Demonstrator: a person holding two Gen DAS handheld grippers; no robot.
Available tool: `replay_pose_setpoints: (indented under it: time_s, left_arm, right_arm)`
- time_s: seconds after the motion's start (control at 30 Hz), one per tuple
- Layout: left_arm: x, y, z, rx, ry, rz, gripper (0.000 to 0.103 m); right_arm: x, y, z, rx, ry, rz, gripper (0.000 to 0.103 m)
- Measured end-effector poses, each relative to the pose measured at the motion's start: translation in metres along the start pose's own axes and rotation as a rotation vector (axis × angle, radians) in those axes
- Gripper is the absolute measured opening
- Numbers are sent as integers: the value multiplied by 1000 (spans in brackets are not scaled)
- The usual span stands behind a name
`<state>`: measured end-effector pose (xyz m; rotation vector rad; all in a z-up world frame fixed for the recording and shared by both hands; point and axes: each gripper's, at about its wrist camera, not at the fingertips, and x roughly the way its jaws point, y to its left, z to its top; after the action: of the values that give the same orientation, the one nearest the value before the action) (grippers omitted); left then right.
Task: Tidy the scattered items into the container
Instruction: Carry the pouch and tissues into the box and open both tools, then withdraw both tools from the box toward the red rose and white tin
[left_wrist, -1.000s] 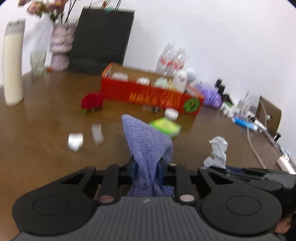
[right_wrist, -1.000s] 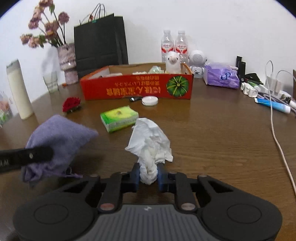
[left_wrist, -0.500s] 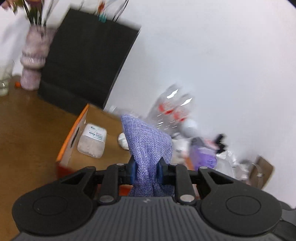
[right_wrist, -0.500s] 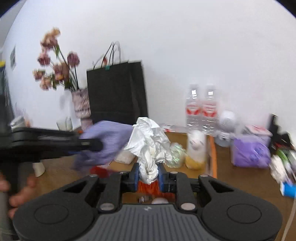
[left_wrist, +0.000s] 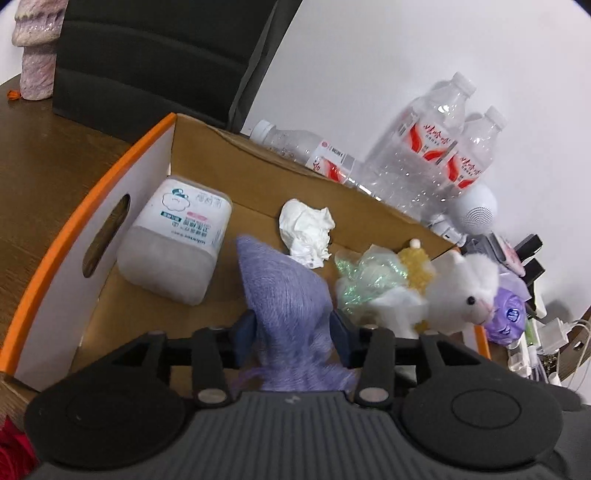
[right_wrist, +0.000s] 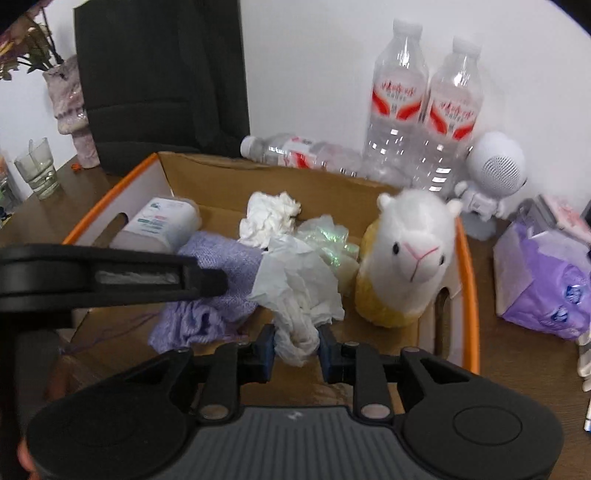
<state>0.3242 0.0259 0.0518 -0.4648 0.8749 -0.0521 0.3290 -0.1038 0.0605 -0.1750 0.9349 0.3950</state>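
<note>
Both grippers hang over the orange-rimmed cardboard box (left_wrist: 92, 192). My left gripper (left_wrist: 293, 332) has its jaws opening, and the purple cloth (left_wrist: 284, 288) sits loosely between them, blurred. In the right wrist view it enters from the left, with the cloth (right_wrist: 221, 258) drooping into the box (right_wrist: 467, 266). My right gripper (right_wrist: 297, 349) is also opening, its pads still touching the crumpled white tissue (right_wrist: 295, 284) between them. Inside the box lie a wipes tub (left_wrist: 177, 240), another tissue wad (left_wrist: 306, 232), green cellophane (left_wrist: 365, 273) and a plush alpaca (right_wrist: 410, 251).
Water bottles (right_wrist: 424, 110) and a white round speaker (right_wrist: 495, 170) stand behind the box by the wall. A black bag (right_wrist: 162, 74), a vase (right_wrist: 70, 107) and a glass (right_wrist: 37, 170) are at the back left. A purple tissue pack (right_wrist: 543, 288) lies to the right.
Both grippers carried the cloth and tissue from the table's front to above the box. The left jaws have spread wide around the cloth; the right jaws have spread slightly.
</note>
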Motion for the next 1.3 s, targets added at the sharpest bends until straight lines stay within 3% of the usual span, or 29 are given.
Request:
replay_pose_setpoints:
  time_s: [0.07, 0.13, 0.2, 0.27, 0.37, 0.4, 0.43, 0.53, 0.63, 0.9, 1.17, 1.3]
  left_arm:
    - [-10, 3, 3, 2, -16, 2, 47]
    - [-23, 6, 8, -3, -48, -3, 57]
    - [-37, 10, 12, -3, -65, -7, 61]
    - [-50, 10, 16, 5, -84, 7, 65]
    - [-71, 11, 18, 6, -115, 41, 87]
    - [-77, 10, 18, 3, -128, 63, 100]
    - [-82, 8, 17, 12, -145, 98, 103]
    - [-92, -3, 13, 115, -136, 194, 103]
    - [-107, -10, 6, 176, -101, 238, 103]
    - [-174, -40, -22, 345, -180, 272, 103]
    - [-202, -41, -58, 400, -227, 281, 103]
    - [-222, -28, -88, 420, -324, 267, 103]
  right_arm:
    - [9, -2, 0, 2, 25, 3, 27]
    - [15, -5, -2, 11, 42, 13, 33]
    - [12, -6, -4, 22, 46, 46, 66]
    - [3, -6, -4, 31, 39, 58, 81]
    - [-19, -9, -1, 47, 19, 61, 81]
    - [-28, -10, 2, 63, 11, 69, 81]
    - [-38, -12, 4, 79, 5, 76, 81]
    - [-69, -13, 9, 118, -24, 79, 83]
    - [-98, -15, 10, 160, -47, 52, 84]
    - [-158, -18, -9, 221, -110, 18, 86]
    - [-189, 0, -41, 182, -163, -13, 88]
    - [-203, 13, -70, 118, -233, 6, 90]
